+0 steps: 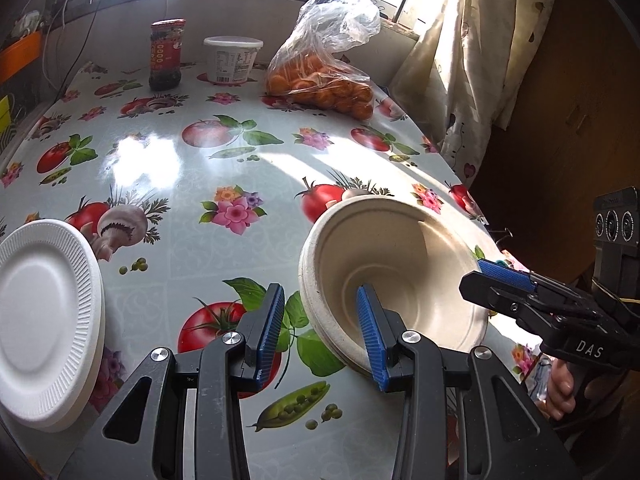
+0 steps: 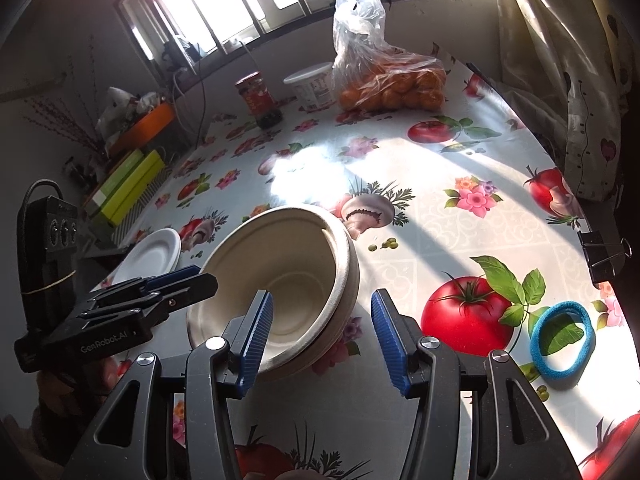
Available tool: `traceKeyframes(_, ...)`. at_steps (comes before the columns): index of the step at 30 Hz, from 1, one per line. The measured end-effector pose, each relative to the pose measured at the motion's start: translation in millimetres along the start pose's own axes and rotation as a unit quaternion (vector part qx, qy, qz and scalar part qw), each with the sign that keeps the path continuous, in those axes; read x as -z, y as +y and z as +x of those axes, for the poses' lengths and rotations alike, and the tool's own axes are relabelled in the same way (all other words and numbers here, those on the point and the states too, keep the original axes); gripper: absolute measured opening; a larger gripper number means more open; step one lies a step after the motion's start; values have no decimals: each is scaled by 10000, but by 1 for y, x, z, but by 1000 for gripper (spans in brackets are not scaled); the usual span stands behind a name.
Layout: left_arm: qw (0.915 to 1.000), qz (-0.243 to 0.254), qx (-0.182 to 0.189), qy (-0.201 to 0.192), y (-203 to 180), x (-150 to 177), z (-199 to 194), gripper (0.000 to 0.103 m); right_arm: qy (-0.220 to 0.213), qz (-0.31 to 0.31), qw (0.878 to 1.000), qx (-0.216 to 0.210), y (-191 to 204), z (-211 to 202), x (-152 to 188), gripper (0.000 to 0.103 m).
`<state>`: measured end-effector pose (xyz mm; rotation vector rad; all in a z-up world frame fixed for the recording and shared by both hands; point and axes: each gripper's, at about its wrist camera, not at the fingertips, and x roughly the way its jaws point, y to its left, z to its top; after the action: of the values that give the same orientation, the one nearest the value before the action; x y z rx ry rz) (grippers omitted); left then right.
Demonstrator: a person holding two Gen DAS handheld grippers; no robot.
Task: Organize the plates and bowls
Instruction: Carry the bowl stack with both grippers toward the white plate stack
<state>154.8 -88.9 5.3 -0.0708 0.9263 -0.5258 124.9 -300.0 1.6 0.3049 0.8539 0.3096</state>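
A stack of beige paper bowls (image 1: 400, 248) (image 2: 288, 248) stands tilted near the table's right edge; whether its base rests on the cloth I cannot tell. My left gripper (image 1: 322, 320) straddles its near rim. One finger is inside the bowl and the other outside, with tablecloth showing in the gap. My right gripper (image 2: 322, 328) straddles the opposite rim the same way, its outer finger well apart from the wall. Each gripper shows in the other's view: the right gripper (image 1: 476, 276) and the left gripper (image 2: 204, 276). A stack of white foam plates (image 1: 44, 320) (image 2: 154, 254) lies at the left.
The table (image 1: 180, 168) has a glossy fruit-print cloth. A red jar (image 1: 167, 54), a white tub (image 1: 233, 60) and a bag of oranges (image 1: 324, 84) stand at the back. A blue hair tie (image 2: 560, 338) and a binder clip (image 2: 604, 252) sit by the right edge, beside a curtain (image 1: 460, 80).
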Motion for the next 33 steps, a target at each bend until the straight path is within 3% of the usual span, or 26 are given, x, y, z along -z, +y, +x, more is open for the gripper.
traceKeyframes(7, 10000, 4, 20, 46, -1, -1, 5, 39, 37, 16, 10000, 12, 0, 4, 2, 50)
traceKeyframes(21, 9999, -8, 78, 117, -3, 1, 9, 39, 36, -18, 10000, 73, 0, 6, 4, 27)
traceKeyframes(25, 9999, -1, 21, 104, -2, 0, 9, 34, 18, 29, 10000, 90, -2, 5, 4, 26)
traceKeyframes(33, 10000, 7, 12, 77, -1, 0, 8, 34, -5, 62, 10000, 73, -2, 3, 3, 26)
